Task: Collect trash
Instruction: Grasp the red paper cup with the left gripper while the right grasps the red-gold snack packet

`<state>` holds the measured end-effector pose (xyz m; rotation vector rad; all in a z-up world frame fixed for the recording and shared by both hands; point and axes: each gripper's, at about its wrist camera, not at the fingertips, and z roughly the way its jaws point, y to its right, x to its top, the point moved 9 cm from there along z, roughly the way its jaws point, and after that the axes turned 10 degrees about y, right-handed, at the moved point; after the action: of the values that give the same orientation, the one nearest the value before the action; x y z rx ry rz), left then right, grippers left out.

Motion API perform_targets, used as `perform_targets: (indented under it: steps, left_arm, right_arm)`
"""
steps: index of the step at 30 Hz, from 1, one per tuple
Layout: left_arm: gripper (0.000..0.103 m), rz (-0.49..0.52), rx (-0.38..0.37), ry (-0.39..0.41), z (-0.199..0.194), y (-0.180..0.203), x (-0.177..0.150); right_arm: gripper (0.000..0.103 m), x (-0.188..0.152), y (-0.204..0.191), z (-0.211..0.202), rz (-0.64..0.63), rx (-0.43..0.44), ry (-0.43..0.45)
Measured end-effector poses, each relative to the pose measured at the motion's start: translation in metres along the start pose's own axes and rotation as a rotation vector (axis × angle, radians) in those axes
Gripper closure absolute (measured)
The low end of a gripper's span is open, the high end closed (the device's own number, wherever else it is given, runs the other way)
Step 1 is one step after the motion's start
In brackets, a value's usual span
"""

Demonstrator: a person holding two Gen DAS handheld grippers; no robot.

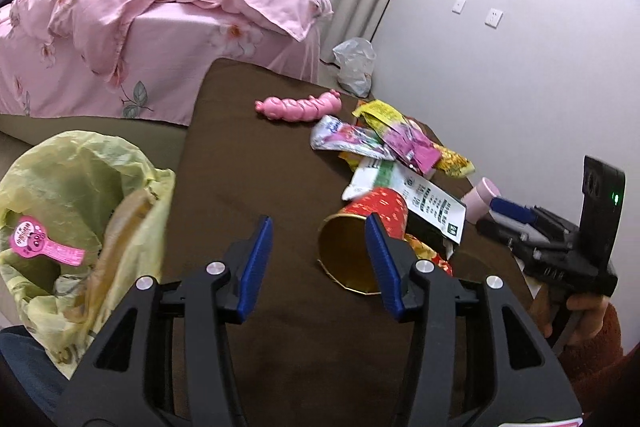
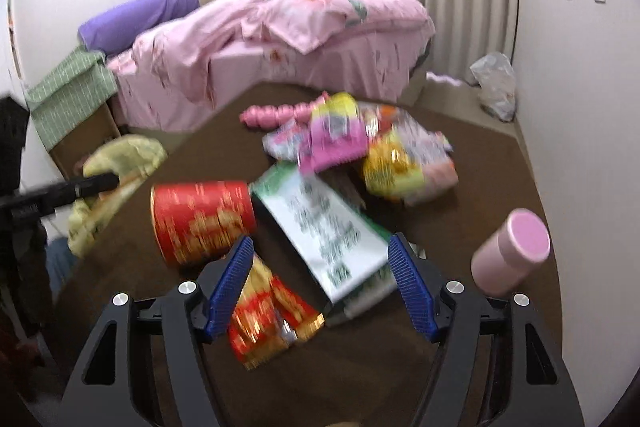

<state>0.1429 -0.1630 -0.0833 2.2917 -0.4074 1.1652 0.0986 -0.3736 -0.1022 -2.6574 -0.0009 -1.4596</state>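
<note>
Two claws are seen over a brown desk, both with jaws apart and nothing between the pads: the left claw hangs over bare desk beside a red can lying on its side with its mouth toward the camera, and the right claw is poised above a white and green packet and a red and gold wrapper. A yellow trash bag, already holding a pink label, is slumped at the desk's left edge, and its sagging mouth could be missed when something is dropped in. Being round, the can could be rolled off by a glancing touch. Overlapping wrappers further back could be dragged along or scattered if one is pulled. A pink toy and a pink jar could be mistaken for trash. Blur in the right view suggests fast motion, so a thin wrapper could be missed.
</note>
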Motion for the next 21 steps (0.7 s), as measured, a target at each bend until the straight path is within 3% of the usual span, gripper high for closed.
perform_targets:
  steps: [4, 11, 21]
  left_arm:
    - [0.057, 0.006, 0.01, -0.023, 0.004, 0.001, -0.006]
    - [0.057, 0.014, 0.012, -0.039, 0.008, 0.002, -0.009]
    - [0.057, -0.002, -0.001, -0.039, 0.009, 0.002, -0.01]
  right_arm:
    - [0.037, -0.018, -0.017, -0.003, -0.057, 0.052, -0.013]
    - [0.037, -0.039, -0.052, 0.022, -0.113, 0.242, -0.085]
    - [0.037, -0.055, -0.046, 0.04, -0.096, 0.299, -0.162]
